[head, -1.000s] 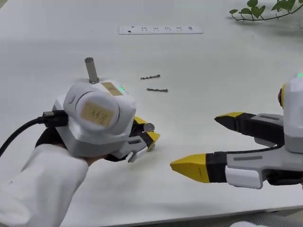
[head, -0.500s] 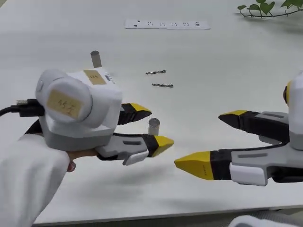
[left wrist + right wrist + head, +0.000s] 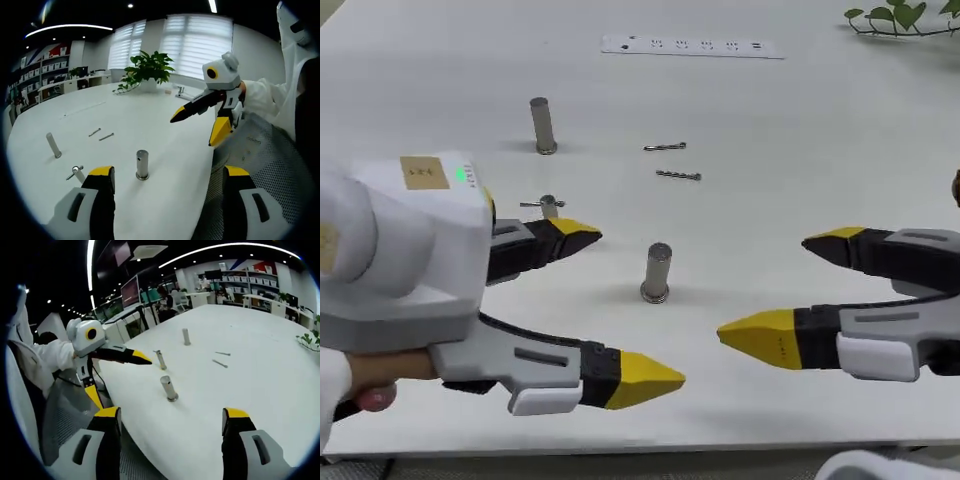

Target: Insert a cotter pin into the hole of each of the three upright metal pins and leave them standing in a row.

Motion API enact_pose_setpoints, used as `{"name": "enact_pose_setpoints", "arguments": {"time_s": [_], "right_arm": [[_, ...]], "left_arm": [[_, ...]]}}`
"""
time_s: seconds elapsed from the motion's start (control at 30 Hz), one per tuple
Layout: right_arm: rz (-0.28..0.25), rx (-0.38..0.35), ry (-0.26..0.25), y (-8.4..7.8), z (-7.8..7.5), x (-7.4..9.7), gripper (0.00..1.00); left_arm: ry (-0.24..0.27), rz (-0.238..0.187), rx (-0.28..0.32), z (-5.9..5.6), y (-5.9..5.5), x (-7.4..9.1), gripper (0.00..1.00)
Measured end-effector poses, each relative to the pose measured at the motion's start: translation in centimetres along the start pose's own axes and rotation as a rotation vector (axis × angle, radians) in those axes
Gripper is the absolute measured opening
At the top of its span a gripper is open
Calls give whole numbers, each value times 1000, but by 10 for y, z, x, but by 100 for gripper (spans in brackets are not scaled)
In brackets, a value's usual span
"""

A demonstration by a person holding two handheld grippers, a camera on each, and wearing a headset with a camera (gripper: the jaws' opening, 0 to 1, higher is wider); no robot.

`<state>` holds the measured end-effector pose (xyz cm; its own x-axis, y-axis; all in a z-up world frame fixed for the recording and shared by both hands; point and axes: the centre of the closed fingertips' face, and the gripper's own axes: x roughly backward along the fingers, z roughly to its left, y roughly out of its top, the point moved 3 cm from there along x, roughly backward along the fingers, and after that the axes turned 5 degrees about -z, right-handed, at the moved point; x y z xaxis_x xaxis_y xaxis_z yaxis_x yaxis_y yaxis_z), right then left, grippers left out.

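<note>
Since half a second ago the left gripper [image 3: 615, 305] has drawn back toward the person, so the nearest grey cylindrical metal pin [image 3: 657, 272] no longer stands between its yellow-tipped jaws. That pin stands free and upright on the white workbench top [image 3: 770, 130], just ahead of the jaws. Both jaws are spread wide and hold nothing. This looks like a release made so the pin would stay on its flanged foot.

The right gripper [image 3: 775, 290] hovers opposite, its jaws also parted and empty. It points in toward the same pin, probably ready to fetch a cotter.

No cotter shows through this nearest pin. Behind the left gripper's upper jaw, the second grey metal pin [image 3: 548, 205] carries a thin wire cotter pin [image 3: 532, 204] crosswise through its top, so one of three looks finished.

Farther back lie two loose silver cotter pins [image 3: 678, 175], near each other and well apart from the uprights, within reach for the remaining two. The third grey metal pin [image 3: 541, 125] stands upright and bare beyond.

The nearest pin sits right of the line through the other two.

At the far edge are a white power strip [image 3: 692, 45] and a green leafy plant [image 3: 905, 15].
</note>
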<state>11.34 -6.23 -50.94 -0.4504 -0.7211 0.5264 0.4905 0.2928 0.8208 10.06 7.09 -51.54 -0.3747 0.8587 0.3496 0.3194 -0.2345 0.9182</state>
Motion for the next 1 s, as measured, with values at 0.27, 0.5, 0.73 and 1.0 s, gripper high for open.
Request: {"name": "enact_pose_setpoints", "arguments": {"time_s": [0.27,0.5,0.73,1.0], "right_arm": [[38,81,0,6,-18,3,75],[81,173,19,22,-41,-1,62],[180,266,59,32,-57,-16,54],[274,402,123,44,-72,-50,35]], "left_arm": [[88,-25,54,8,1,8,99],[132,-33,79,7,1,20,99],[162,-30,138,9,-10,33,99],[187,-85,205,13,-7,44,99]]}}
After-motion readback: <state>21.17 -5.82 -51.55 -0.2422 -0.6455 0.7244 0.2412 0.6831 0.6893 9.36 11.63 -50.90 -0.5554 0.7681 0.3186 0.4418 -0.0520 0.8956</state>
